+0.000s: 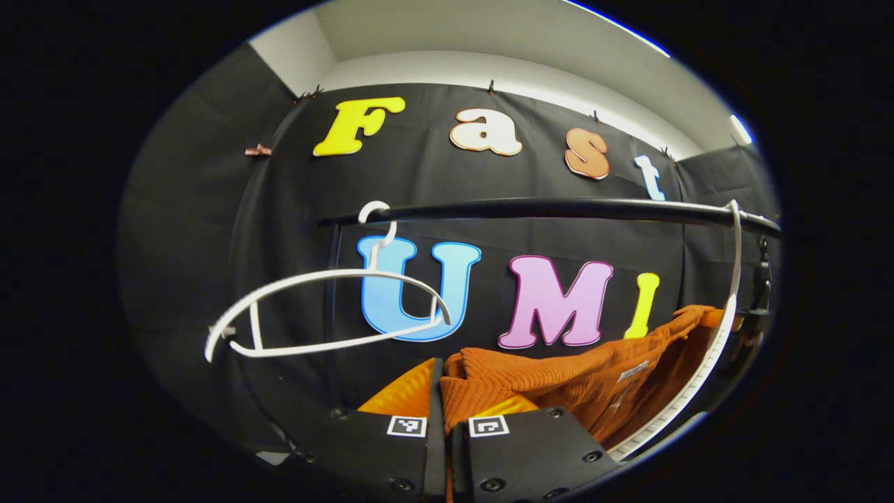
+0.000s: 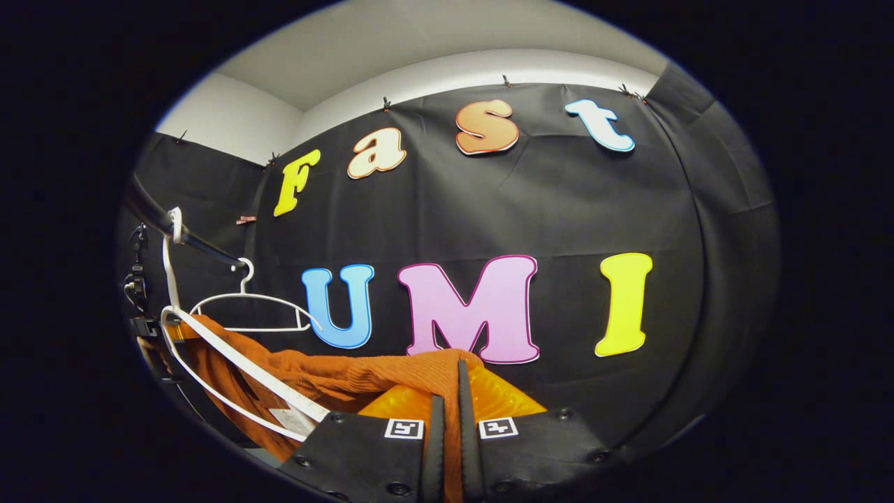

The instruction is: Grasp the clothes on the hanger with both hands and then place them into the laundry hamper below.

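In the left gripper view, the left gripper (image 1: 443, 391) sits low and near, its jaws drawn almost together on a fold of the orange sweater (image 1: 559, 381), which is pinched between them. The sweater runs right and farther off, still draped on a white hanger (image 1: 719, 335) at the right edge, hooked over the black rail (image 1: 559, 208). A second, bare hanger (image 1: 328, 314) hangs tilted at the rail's left end, well apart from the cloth, with open room below and left of it.

In the right gripper view, the right gripper (image 2: 447, 398) is also narrowed on a sweater (image 2: 335, 381) fold, the cloth rising between its fingers. The knit stretches left to the loaded hanger (image 2: 230, 360) near the left edge; its far sleeve is too dim to make out. The bare hanger (image 2: 251, 307) hangs behind. To the right the space is open up to the wall.
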A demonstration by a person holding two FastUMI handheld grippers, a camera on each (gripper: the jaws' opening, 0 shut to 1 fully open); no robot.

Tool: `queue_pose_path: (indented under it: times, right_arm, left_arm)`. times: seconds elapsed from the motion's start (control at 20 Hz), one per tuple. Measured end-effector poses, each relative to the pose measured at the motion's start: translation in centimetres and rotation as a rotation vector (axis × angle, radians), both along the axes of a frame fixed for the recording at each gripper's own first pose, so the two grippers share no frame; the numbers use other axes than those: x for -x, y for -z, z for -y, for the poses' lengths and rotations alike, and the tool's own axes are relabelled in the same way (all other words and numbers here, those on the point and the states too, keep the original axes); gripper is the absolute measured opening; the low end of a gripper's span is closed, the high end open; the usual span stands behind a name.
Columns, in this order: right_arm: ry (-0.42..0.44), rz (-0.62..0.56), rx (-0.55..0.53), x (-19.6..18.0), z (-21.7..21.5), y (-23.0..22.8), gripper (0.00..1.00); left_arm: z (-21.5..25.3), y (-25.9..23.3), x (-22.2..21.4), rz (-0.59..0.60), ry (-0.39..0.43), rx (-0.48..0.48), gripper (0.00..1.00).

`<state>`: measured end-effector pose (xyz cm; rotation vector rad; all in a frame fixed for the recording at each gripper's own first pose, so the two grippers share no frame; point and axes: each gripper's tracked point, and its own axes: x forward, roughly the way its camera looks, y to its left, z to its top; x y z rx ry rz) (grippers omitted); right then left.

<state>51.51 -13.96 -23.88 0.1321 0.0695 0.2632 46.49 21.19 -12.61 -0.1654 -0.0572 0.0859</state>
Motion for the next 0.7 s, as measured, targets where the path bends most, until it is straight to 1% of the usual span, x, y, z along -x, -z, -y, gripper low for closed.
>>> queue_pose_path:
  times: [0.05,0.15,0.25,0.35,0.45,0.55,0.7]
  right_arm:
    - [-0.012,0.003,0.015,-0.1,0.0,0.1,0.14]
    - [-0.047,-0.009,0.061,-0.5,-0.2,1.6,0.14]
    - [-0.081,-0.052,0.012,-1.2,-0.9,3.4,0.14]
    - [-0.097,-0.067,-0.047,-1.5,-1.4,4.4,0.14]
    - [-0.123,-0.089,-0.065,-1.6,-1.6,6.6,0.14]
    - [-0.117,-0.154,-0.076,-1.5,-0.7,9.7,0.14]
    - [-0.083,-0.226,-0.102,0.0,0.0,13.7,0.14]
  left_arm:
    - [-0.5,0.1,-0.2,-0.002,0.002,0.004,0.08]
    - [-1.1,2.0,-0.8,-0.056,0.027,0.008,0.07]
    - [-1.8,4.2,-1.8,-0.121,0.045,0.046,0.08]
    - [-2.8,5.8,-2.6,-0.152,0.034,0.075,0.08]
    - [-3.0,7.7,-2.5,-0.163,0.013,0.088,0.08]
    - [-2.3,10.1,-2.1,-0.186,0.012,0.121,0.08]
    - [-1.1,13.6,-1.2,-0.233,-0.010,0.160,0.08]
